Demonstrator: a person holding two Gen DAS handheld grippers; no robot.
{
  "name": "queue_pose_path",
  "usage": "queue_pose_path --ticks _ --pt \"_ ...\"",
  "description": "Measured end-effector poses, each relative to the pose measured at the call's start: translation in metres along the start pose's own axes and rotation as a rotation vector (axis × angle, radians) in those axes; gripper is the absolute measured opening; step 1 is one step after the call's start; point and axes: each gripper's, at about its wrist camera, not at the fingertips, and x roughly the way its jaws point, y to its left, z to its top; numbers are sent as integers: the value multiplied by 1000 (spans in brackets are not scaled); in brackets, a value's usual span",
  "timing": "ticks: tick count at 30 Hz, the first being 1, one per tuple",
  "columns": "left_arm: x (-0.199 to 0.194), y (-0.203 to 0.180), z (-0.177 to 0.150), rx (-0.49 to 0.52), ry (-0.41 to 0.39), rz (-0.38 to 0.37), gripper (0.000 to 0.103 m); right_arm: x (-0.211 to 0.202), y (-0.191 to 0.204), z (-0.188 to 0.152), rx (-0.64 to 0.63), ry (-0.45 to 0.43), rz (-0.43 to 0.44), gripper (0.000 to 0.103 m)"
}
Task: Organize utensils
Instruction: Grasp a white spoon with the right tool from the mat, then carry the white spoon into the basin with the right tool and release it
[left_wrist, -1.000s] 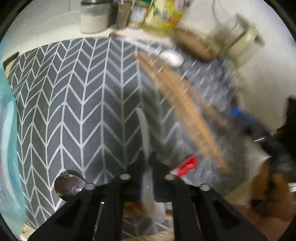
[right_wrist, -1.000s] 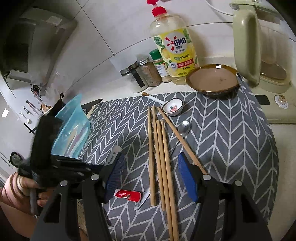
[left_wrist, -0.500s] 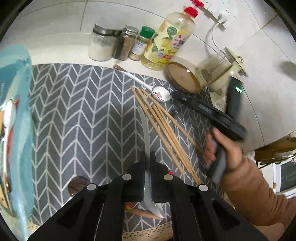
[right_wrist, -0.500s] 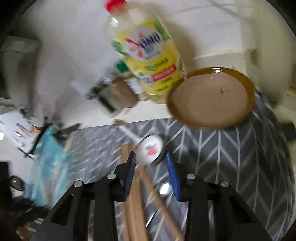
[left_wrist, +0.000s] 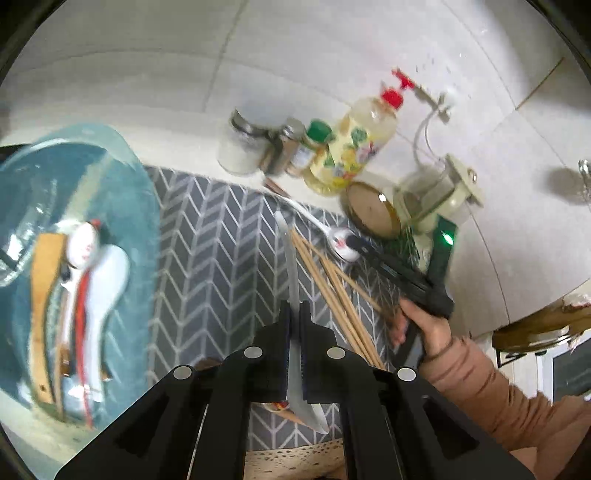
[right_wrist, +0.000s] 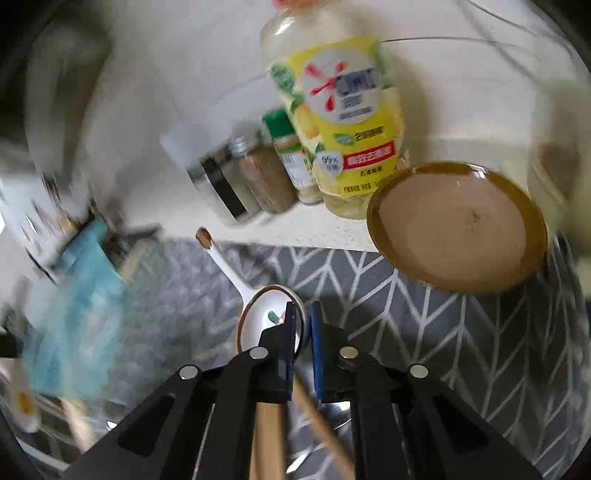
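My left gripper (left_wrist: 294, 308) is shut on a slim pale knife-like utensil (left_wrist: 291, 266), held lifted above the grey chevron mat (left_wrist: 214, 258). A teal tray (left_wrist: 140, 206) at the left holds white spoons and wooden pieces. Several wooden chopsticks (left_wrist: 332, 291) lie on the mat. My right gripper (right_wrist: 301, 306) sits at the bowl of a white ceramic spoon (right_wrist: 264, 314). Its jaws are closing, with the spoon's right rim between the blue pads. Chopsticks (right_wrist: 269, 435) pass under that gripper. In the left wrist view the right gripper (left_wrist: 356, 243) touches the spoon (left_wrist: 341, 245).
A yellow dish-soap bottle (right_wrist: 343, 122), spice jars (right_wrist: 258, 177) and a brown dish (right_wrist: 458, 225) line the mat's far edge. A pale kettle (left_wrist: 436, 199) stands at the far right. A person's hand and sleeve (left_wrist: 424, 325) hold the right gripper.
The left gripper has risen with its utensil, and the teal tray has come into view at the left. The right gripper moved forward to the white spoon, its jaws narrowing around the rim.
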Motion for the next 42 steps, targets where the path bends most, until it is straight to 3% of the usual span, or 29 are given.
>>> queue_pose_path --ticks 3,5,11,15,20,26,30,35,38,42 --pt "-19 11 5 -12 -31 6 5 -20 -6 -3 99 -42 60 8" --pt "-32 18 8 -10 -49 11 5 -33 2 0 99 -63 75 8" --pt "-69 71 14 3 -57 106 5 -65 67 31 -70 -104 212 8" --pt "-66 128 11 6 33 154 5 -71 106 42 -150 -101 273 8" --pt "-33 184 11 1 184 169 5 -55 150 37 -215 -39 350 8" --pt "1 204 17 -5 304 156 5 -29 179 32 -294 52 361 8" --pt "13 205 22 6 327 135 6 -25 187 31 -304 67 353 8" --pt "-4 206 25 0 282 159 10 -11 204 35 -385 110 356 8" --pt "-32 209 34 -8 210 204 29 3 219 38 -461 148 391 8" --pt "-75 210 43 -46 107 238 32 23 247 40 -606 208 462 8"
